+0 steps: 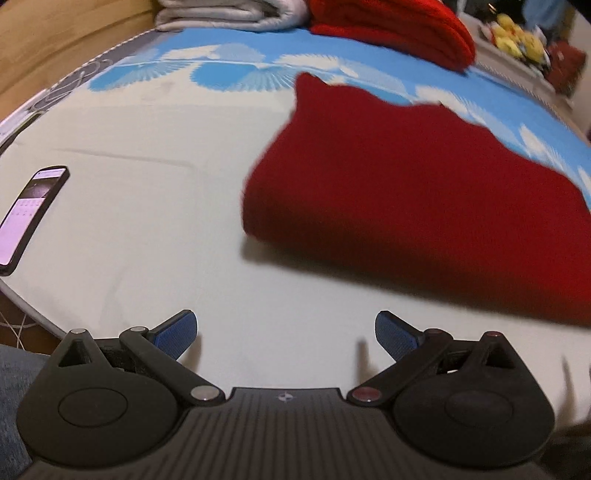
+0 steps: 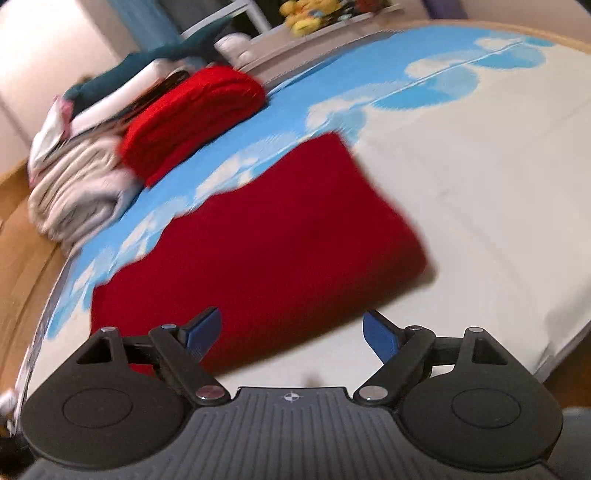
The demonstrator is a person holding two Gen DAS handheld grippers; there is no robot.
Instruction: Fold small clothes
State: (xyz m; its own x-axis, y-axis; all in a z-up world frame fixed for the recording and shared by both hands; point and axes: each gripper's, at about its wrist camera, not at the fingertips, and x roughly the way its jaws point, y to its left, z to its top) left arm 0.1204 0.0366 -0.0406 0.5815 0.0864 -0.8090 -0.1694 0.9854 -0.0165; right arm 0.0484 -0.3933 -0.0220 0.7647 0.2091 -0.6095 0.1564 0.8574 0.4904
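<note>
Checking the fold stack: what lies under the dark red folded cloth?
Under the dark red folded cloth only the bedsheet shows around it. Anything beneath or inside its folds is covered.

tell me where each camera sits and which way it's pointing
Left wrist: on the left hand-held gripper, angled down across the bed sheet; open jaws over bare sheet, folded red garment right, phone left.
Right wrist: on the right hand-held gripper, angled down at the garment's near edge; open jaws, nothing held.
Shared: the garment, the sheet, and the bright red folded knit beyond.
</note>
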